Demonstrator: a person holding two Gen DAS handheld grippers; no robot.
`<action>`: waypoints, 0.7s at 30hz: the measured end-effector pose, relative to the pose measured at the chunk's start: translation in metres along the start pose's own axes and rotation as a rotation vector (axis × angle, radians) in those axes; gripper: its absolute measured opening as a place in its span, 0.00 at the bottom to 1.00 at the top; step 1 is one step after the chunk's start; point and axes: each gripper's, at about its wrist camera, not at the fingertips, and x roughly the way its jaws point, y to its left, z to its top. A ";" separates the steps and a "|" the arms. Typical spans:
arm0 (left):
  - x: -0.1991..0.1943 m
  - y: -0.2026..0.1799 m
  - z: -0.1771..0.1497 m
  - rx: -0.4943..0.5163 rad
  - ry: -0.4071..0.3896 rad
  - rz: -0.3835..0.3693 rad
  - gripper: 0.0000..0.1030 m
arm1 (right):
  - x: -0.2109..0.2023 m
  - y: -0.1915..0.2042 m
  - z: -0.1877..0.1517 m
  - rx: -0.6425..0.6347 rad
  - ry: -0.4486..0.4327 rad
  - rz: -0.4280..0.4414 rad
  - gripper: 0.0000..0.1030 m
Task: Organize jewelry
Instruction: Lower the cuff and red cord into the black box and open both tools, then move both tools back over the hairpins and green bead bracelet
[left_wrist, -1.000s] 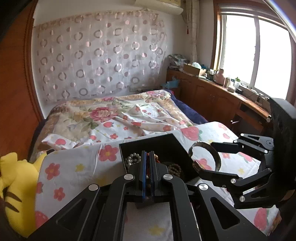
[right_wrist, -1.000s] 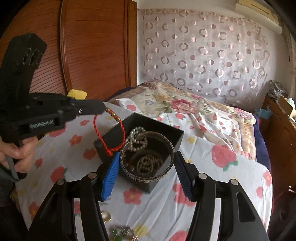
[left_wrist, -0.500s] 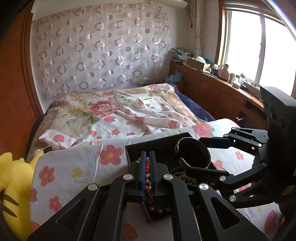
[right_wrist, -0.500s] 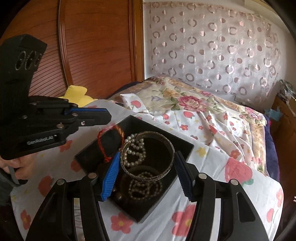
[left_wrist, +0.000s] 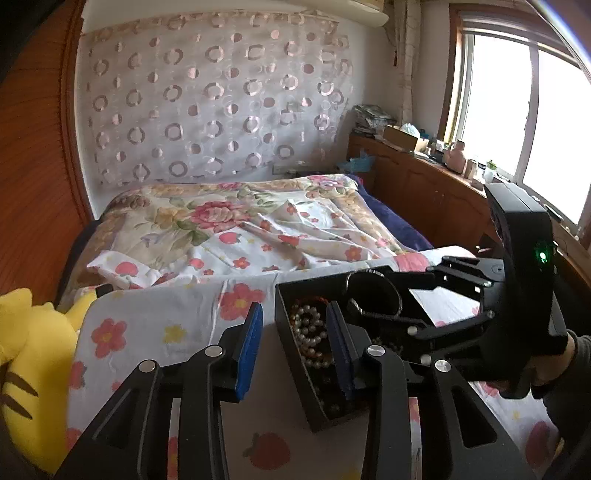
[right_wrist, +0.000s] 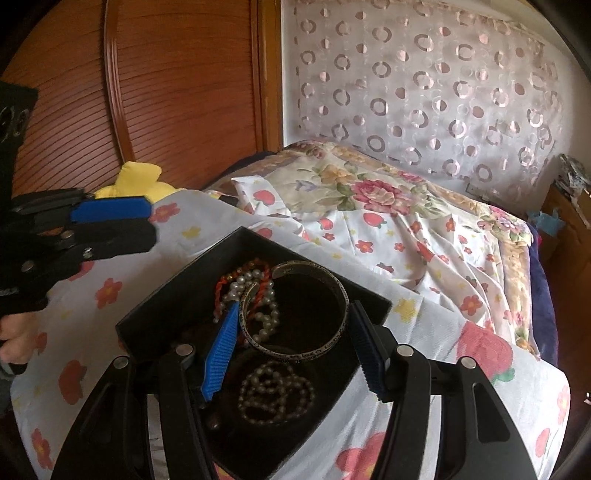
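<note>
My right gripper (right_wrist: 291, 343) has its blue pads (right_wrist: 221, 356) pressed against either side of the engraved metal bangle (right_wrist: 295, 314), holding it just over the black jewelry box (right_wrist: 155, 306). My left gripper (left_wrist: 293, 343) is spread apart with nothing between its pads, one finger over the box's edge. Inside the box lie a white pearl strand (right_wrist: 275, 393), more pearls and a red cord bracelet (right_wrist: 242, 273), all on the floral sheet (right_wrist: 436, 354) beside a yellow plush toy (left_wrist: 29, 354).

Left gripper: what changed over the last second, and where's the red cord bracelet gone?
The left gripper opened and let go of the red cord bracelet, which now lies in the black box with the pearls. The right gripper stays shut on the metal bangle, now lowered over the box.
</note>
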 end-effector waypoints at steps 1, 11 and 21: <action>-0.003 0.000 -0.002 -0.003 0.000 0.000 0.35 | -0.001 0.000 0.000 -0.002 0.001 -0.005 0.60; -0.029 -0.011 -0.033 -0.006 0.014 -0.003 0.40 | -0.044 -0.003 -0.011 0.027 -0.051 -0.041 0.60; -0.068 -0.026 -0.091 -0.029 0.045 -0.024 0.48 | -0.101 0.015 -0.077 0.081 -0.044 -0.059 0.55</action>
